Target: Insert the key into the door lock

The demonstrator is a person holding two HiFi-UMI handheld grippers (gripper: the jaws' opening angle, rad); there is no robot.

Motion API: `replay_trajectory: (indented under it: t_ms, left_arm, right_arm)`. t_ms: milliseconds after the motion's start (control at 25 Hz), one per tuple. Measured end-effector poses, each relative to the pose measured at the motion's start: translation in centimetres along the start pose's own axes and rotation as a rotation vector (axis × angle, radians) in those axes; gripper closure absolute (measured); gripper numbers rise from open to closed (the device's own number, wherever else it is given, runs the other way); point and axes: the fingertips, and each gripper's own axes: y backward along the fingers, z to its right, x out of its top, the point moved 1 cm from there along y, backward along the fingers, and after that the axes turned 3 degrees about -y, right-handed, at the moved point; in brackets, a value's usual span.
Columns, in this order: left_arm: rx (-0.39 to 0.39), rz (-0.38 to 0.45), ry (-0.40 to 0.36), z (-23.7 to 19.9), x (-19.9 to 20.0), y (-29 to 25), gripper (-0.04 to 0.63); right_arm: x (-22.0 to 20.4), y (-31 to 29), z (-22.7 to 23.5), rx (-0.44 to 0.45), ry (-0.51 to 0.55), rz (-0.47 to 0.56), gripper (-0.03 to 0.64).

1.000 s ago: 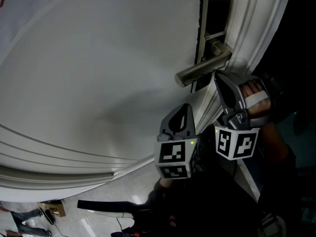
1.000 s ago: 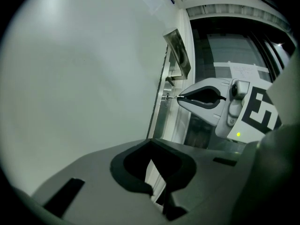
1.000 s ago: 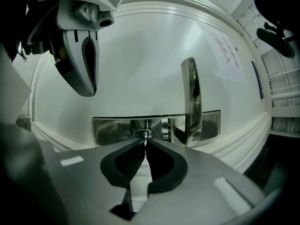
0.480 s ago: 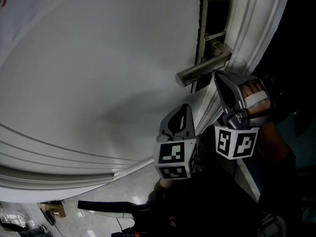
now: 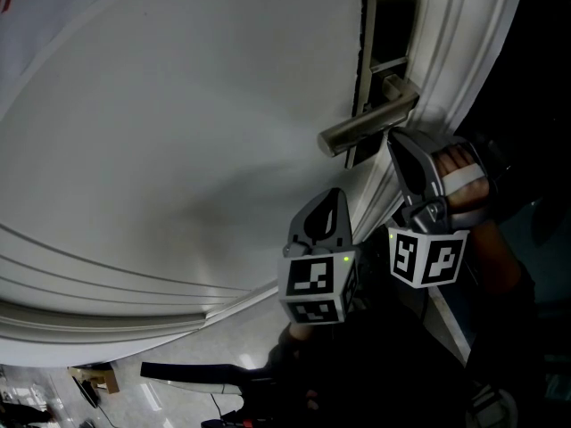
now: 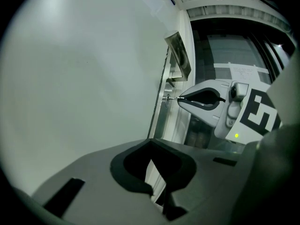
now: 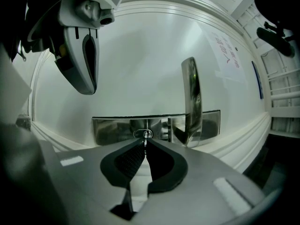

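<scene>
Nothing has moved: right gripper (image 7: 145,143) pinches key (image 7: 146,134) at door lock (image 7: 112,128).

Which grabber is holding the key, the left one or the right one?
The right gripper: its jaws pinch the key at the lock plate. The left gripper is shut on nothing, away from the lock.

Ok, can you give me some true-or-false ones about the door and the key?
1. The right gripper pinches a key right at the keyhole. True.
2. The left gripper is grabbing the door handle. False: it is shut on nothing, below the handle and away from it.
3. The handle is a round knob. False: it is a long metal lever.
4. The door is white. True.
</scene>
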Motion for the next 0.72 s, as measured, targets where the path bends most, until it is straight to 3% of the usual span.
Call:
replay_trajectory:
  t_ms: [720]
  left_arm:
    - [-0.007,0.001,0.004,0.20,0.02,-0.31,0.595]
  right_arm:
    - [0.04,-0.02,0.00,0.002,0.006,0.005,0.604]
